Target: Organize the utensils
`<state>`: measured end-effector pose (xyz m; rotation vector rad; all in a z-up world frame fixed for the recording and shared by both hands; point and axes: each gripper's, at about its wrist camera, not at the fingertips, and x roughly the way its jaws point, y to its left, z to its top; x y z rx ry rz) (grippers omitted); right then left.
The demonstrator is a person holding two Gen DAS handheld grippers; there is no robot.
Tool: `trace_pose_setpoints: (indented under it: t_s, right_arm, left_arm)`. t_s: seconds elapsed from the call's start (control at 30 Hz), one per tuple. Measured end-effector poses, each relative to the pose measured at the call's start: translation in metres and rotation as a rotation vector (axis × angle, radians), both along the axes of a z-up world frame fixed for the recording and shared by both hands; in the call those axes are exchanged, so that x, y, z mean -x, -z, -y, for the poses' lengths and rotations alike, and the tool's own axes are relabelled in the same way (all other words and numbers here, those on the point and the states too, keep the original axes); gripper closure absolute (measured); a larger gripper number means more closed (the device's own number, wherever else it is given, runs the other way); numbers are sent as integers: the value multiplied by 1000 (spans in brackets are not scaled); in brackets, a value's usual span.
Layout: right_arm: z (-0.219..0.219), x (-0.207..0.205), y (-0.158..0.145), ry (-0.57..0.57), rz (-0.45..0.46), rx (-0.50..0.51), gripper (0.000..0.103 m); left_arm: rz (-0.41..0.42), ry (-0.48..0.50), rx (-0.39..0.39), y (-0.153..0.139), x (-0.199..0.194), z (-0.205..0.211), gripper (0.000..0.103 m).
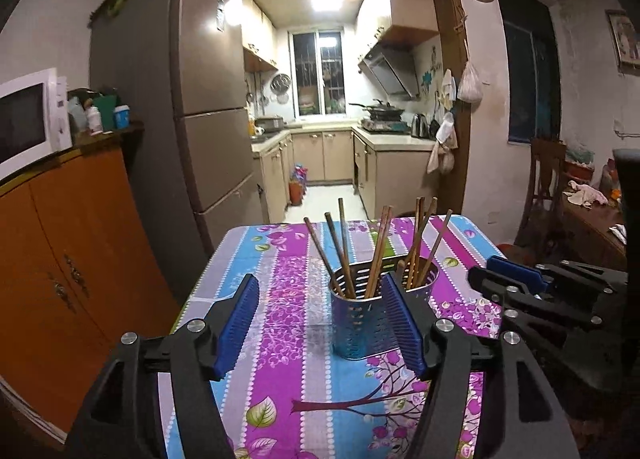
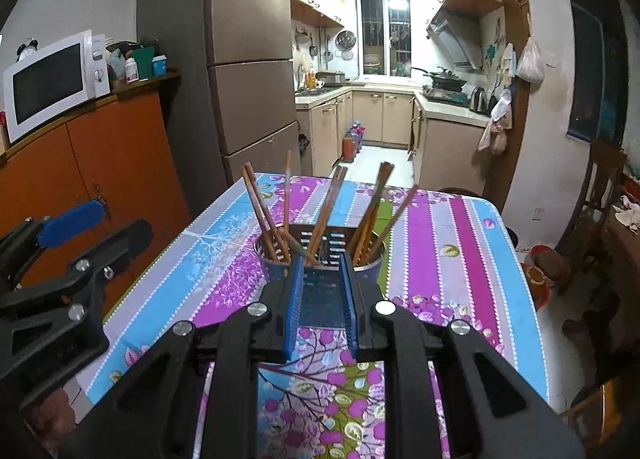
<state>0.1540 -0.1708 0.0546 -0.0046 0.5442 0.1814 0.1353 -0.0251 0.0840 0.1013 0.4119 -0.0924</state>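
A perforated metal utensil holder (image 1: 360, 315) with two compartments stands on the flowered tablecloth (image 1: 280, 299). Several wooden chopsticks (image 1: 340, 247) lean upright in both compartments. My left gripper (image 1: 320, 299) is open, its blue pads on either side of the holder's near side, empty. My right gripper (image 2: 322, 271) is partly open, just in front of the holder (image 2: 320, 255), and empty; it also shows at the right of the left wrist view (image 1: 504, 271). The chopsticks (image 2: 264, 211) fan out above it. The left gripper shows at the left of the right wrist view (image 2: 100, 227).
An orange cabinet (image 1: 80, 259) with a microwave (image 1: 28, 119) stands left of the table, a fridge (image 1: 192, 99) behind it. A wooden chair (image 1: 544, 187) and a cluttered table stand at the right. The kitchen opens beyond the table's far edge.
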Motion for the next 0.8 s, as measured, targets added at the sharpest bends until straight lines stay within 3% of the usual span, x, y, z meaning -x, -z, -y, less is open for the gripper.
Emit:
trace_pose_setpoints:
  t_s: [0.1, 0.27, 0.33, 0.47, 0.57, 0.8]
  right_arm:
    - [2, 21, 6, 7, 25, -3, 86]
    - [7, 59, 17, 31, 88, 9, 74]
    - [9, 76, 21, 46, 124, 32, 69]
    - [17, 112, 28, 111, 204, 74, 59]
    - [23, 131, 34, 141, 224, 81, 56]
    - [22, 162, 46, 172, 274, 98, 40]
  left_arm:
    - [20, -14, -16, 11, 15, 1, 33]
    - [81, -27, -35, 28, 49, 7, 20]
    - [109, -74, -31, 35, 64, 6, 10]
    - [151, -99, -32, 45, 91, -3, 9]
    - [177, -165, -10, 49, 105, -13, 5]
    - [188, -218, 18, 55, 132, -27, 5]
